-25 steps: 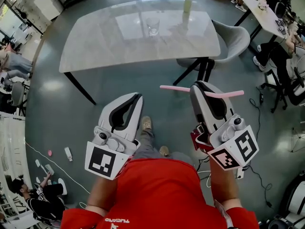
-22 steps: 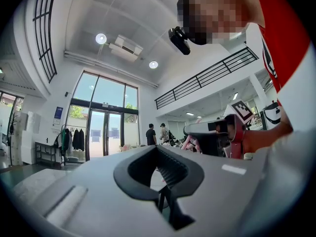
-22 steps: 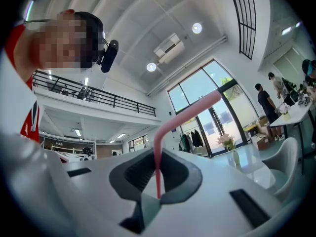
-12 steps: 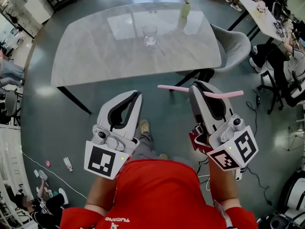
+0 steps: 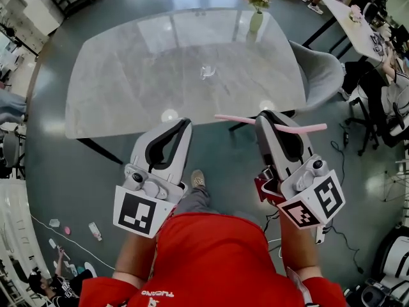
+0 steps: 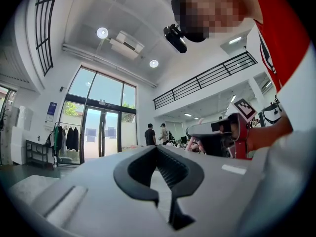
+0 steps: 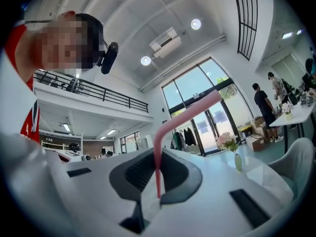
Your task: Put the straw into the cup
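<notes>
Closest in, the left claw (image 5: 184,125) has its jaws together with nothing between them, so it is not placed to steady anything. Beside it, the right claw (image 5: 267,116) is clamped on the pink straw (image 5: 295,126). The straw lies crosswise and about level, with a short end poking towards the left claw and a longer end sticking out on the far side.

That grip is the first worry. A thin, smooth tube pinched at one spot can swivel or slide between the pads, and I judge it will have to be tipped nearly upright before it can go in. Any slip during that turn would throw the tip off its aim.

The cup (image 5: 207,71) stands well apart from both claws, near the middle of the counter (image 5: 121,82). It looks clear and light. A straw tip catching its rim, or a claw brushing its wall, could tip or skate it across the polished top. Beyond it, near the far edge, a vase of flowers (image 5: 255,19) could be knocked by an overreach.

The cup is hard to make out, since glare and marble veining swallow its outline. I cannot tell where its rim lies or whether it holds anything. Neither gripper view shows the cup. The right gripper view cuts the straw off below the pads.
</notes>
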Demonstrator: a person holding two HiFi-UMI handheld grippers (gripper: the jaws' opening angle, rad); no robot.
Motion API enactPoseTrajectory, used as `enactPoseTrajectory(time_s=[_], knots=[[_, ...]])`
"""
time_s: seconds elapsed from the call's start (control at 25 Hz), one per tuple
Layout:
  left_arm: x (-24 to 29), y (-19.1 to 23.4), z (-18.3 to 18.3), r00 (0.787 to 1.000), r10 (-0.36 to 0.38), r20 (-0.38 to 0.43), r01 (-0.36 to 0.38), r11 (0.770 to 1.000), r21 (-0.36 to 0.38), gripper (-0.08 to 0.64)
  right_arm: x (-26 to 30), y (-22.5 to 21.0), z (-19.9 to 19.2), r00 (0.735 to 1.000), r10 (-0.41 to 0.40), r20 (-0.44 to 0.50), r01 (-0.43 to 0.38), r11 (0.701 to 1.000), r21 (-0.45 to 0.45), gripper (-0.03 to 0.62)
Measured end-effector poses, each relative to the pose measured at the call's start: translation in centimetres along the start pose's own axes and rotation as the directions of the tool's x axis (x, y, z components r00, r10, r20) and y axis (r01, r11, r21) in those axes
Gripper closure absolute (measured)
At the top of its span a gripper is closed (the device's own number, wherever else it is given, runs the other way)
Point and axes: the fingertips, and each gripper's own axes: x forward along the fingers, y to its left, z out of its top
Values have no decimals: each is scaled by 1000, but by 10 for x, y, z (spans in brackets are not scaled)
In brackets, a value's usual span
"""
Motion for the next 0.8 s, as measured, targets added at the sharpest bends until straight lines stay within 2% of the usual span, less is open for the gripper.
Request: enactPoseTrajectory(time_s=[0.4,0.8], knots=[[46,64,-16,999,-49,-2,49,999,-6,554,70,-34,-11,998,-52,-18,52,999,-17,571],[71,106,-28,996,-94,-6,94,995,-24,554,115,-61,-22,990,-139,-36,136,988,-72,571]])
